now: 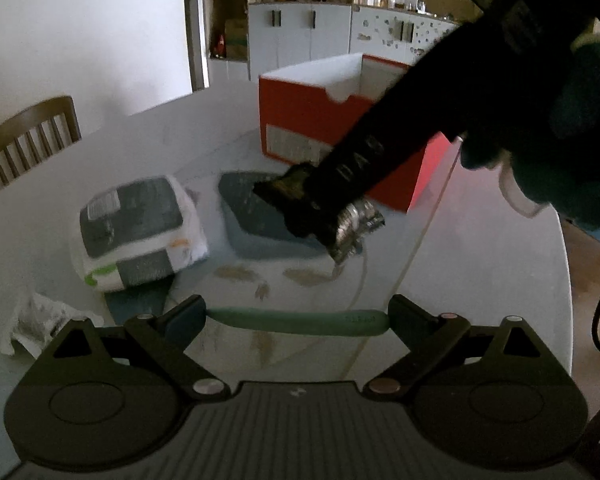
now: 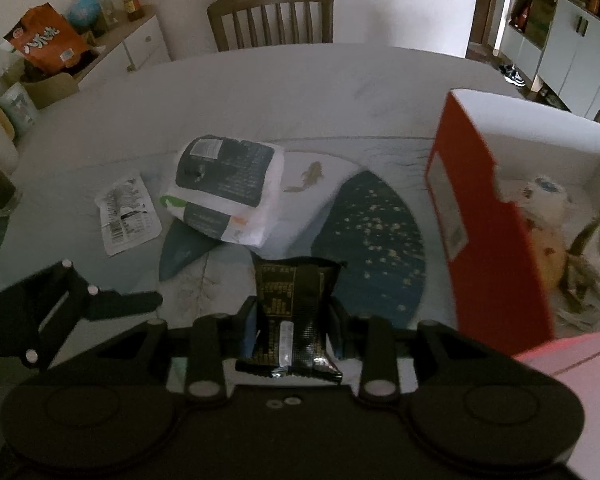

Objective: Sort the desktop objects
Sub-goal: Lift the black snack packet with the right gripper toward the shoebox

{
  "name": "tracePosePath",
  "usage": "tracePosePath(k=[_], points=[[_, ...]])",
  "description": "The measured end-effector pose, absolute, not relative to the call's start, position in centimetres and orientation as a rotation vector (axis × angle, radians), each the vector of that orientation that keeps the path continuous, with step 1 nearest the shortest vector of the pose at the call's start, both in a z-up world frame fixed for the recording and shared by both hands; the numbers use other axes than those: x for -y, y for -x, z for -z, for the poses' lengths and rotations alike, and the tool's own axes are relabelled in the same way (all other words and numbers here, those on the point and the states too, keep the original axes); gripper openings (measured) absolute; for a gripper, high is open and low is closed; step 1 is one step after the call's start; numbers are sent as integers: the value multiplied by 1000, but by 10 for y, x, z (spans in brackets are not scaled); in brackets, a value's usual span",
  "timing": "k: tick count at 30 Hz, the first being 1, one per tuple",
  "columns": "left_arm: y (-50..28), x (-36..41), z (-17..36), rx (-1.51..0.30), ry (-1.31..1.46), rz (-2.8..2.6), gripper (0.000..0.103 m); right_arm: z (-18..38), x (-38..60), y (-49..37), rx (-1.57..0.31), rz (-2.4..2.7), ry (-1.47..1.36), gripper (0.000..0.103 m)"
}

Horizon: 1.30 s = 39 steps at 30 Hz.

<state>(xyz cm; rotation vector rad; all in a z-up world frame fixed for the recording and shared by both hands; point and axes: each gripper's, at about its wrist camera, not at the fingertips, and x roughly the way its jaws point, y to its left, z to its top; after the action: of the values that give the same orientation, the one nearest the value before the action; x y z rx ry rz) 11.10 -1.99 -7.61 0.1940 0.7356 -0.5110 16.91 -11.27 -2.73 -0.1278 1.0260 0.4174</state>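
Observation:
A green pen-like stick [image 1: 260, 320] lies crosswise between the fingers of my left gripper [image 1: 298, 319], which is shut on its two ends above the table. My right gripper [image 2: 294, 320] is shut on a black snack packet with gold print [image 2: 292, 292], held upright off the table. In the left wrist view that packet [image 1: 292, 188] shows a silver crimped end, and it hangs in front of the red box [image 1: 300, 120]. The same red box [image 2: 480, 220] stands open just right of the packet, with a white lining and a soft toy [image 2: 548, 216] inside.
A white and grey tissue pack [image 2: 224, 188] lies mid-table, with a crumpled white wrapper [image 2: 126, 214] to its left. A dark blue patterned mat [image 2: 372, 248] lies beside the box. A wooden chair [image 2: 272, 16] stands at the table's far edge. Cabinets line the walls.

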Motion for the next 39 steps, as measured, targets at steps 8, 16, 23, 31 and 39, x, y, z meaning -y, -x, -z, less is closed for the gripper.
tracePosePath(k=[8, 16, 23, 31, 39], points=[[-110, 39, 51, -720, -163, 506, 98, 5, 140, -158, -994, -427, 112, 34], [-109, 56, 27, -693, -160, 491, 98, -18, 165, -150, -952, -442, 96, 34], [-110, 71, 4, -666, -145, 488, 98, -36, 189, -146, -920, -442, 101, 34], [-119, 101, -20, -632, -163, 483, 98, -50, 227, -148, -891, -429, 95, 34], [-137, 138, -31, -604, -184, 474, 98, -56, 268, -161, -885, -419, 114, 34]])
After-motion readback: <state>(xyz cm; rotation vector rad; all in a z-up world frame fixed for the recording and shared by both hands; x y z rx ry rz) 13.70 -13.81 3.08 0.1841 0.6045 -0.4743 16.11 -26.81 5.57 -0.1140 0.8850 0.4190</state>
